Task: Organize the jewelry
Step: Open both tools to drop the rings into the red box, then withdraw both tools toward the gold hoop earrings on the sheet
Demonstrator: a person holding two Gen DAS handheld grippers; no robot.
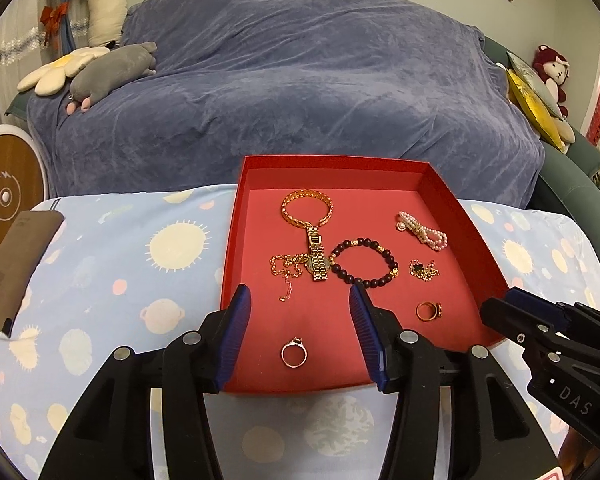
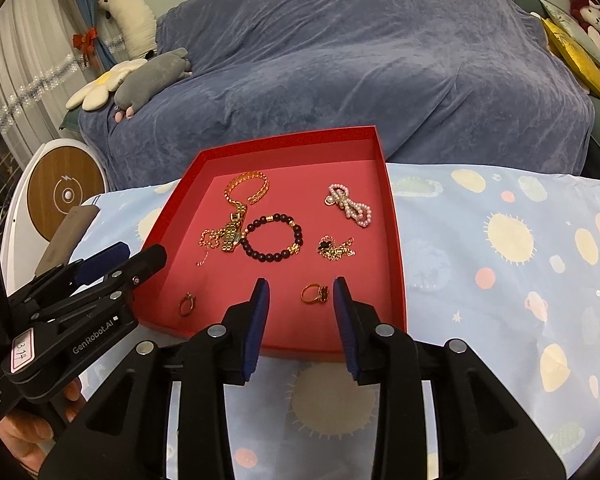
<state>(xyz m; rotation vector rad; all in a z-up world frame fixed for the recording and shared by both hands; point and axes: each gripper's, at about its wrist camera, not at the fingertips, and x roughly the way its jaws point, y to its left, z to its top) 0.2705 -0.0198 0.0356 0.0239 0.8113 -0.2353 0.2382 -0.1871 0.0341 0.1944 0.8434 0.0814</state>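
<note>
While both grippers hover spread, left gripper (image 1: 300, 296) frames the silver ring (image 1: 294, 354)

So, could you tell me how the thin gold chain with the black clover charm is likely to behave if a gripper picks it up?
The clover chain lies bunched in loose folds on the red tray, so it will probably hang limp and unravel when lifted. Its links look very fine, so wide pads may struggle to pinch it off the floor. It looks light, so it may slide rather than resist a push.

Black hand-held gripper (image 1: 300, 312) frames, ribbed blue pads (image 1: 236, 336), silver screws, "GenRobot.AI" lettering.
</note>
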